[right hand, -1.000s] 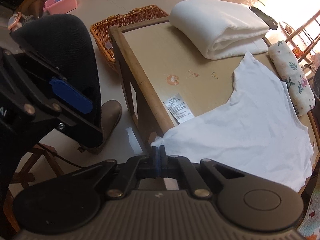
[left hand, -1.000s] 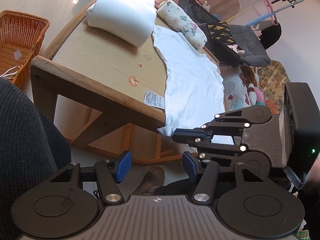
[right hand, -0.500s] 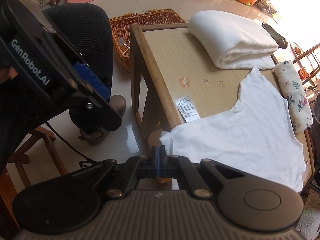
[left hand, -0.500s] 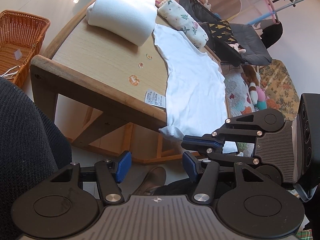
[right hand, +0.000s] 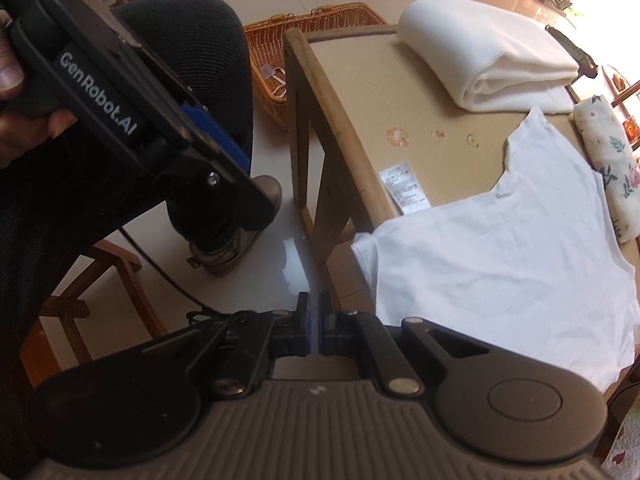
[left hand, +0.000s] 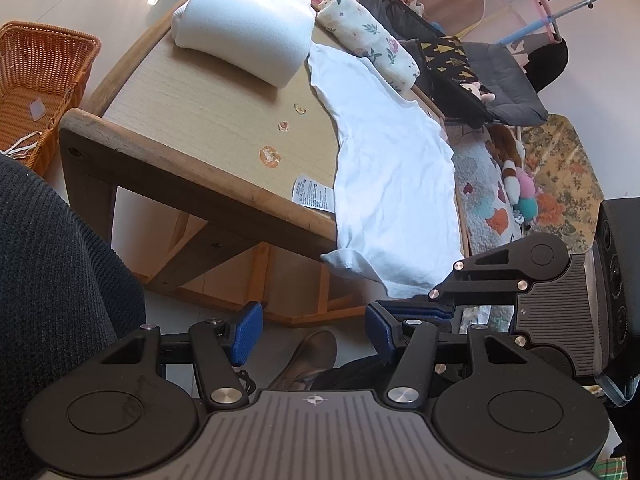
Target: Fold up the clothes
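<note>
So the white t-shirt [left hand: 394, 172] is spread out flat on the wooden table [left hand: 192, 120], running from the upper middle of the left wrist view down to the near edge, where one sleeve [left hand: 346, 258] flops over the rim and hangs off. A small printed label [left hand: 314, 196] lies on the tabletop right beside the shirt's edge.

The left gripper [left hand: 314, 330] sits at the bottom of its own frame with its blue pads spread apart and nothing between them, just floor and a shoe [left hand: 308, 360] behind the gap. The right gripper [right hand: 316, 320] has its pads pressed together with nothing pinched in there, low center of its own view, near the hanging sleeve but not touching it. You can see it from the side too, at the right edge of the left view.

Other stuff: a folded white blanket [left hand: 248, 20] at the far end of the table, a rolled floral cloth [left hand: 372, 44] next to it just beside the shirt, and a wicker basket [left hand: 36, 80] on the floor at the upper left.
</note>
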Available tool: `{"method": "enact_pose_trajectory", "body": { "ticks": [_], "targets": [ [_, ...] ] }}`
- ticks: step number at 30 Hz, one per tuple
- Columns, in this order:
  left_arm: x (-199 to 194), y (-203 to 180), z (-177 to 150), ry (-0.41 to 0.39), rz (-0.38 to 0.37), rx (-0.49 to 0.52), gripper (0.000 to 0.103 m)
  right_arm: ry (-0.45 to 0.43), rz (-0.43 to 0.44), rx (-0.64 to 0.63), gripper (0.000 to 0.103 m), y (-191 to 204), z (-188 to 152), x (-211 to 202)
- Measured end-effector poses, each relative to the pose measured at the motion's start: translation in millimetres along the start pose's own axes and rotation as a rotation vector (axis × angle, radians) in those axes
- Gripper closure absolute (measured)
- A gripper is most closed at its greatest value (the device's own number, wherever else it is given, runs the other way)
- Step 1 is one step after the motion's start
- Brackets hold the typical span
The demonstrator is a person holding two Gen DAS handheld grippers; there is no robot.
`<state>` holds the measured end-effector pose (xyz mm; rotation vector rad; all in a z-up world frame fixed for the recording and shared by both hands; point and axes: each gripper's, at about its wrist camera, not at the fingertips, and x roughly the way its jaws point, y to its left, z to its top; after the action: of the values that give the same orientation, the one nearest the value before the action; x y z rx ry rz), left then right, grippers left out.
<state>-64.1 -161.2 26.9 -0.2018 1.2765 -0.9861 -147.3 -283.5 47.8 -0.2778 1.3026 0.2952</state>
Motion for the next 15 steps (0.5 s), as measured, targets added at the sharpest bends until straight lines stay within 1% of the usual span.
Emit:
{"method": "enact_pose_trajectory", "body": {
  "ticks": [4, 7, 10, 15],
  "targets": [
    [0, -1, -1, 0.002, 0.006, 0.003, 0.045, 0.009, 0.004, 0.017, 0.101, -1, -6, 2],
    [1, -1, -1, 0.005, 0.011, 0.007, 0.045, -0.005, 0.0, 0.081, 0.099, -5, -12, 1],
    [2, -2, -1, 0.007, 0.016, 0.008, 0.045, -0.026, -0.008, 0.183, 0.099, -10, -21, 0],
    [3, -3, -1, 0.014, 0.031, 0.017, 0.045, -0.081, -0.027, 0.411, 0.098, -16, -49, -3]
  ]
}}
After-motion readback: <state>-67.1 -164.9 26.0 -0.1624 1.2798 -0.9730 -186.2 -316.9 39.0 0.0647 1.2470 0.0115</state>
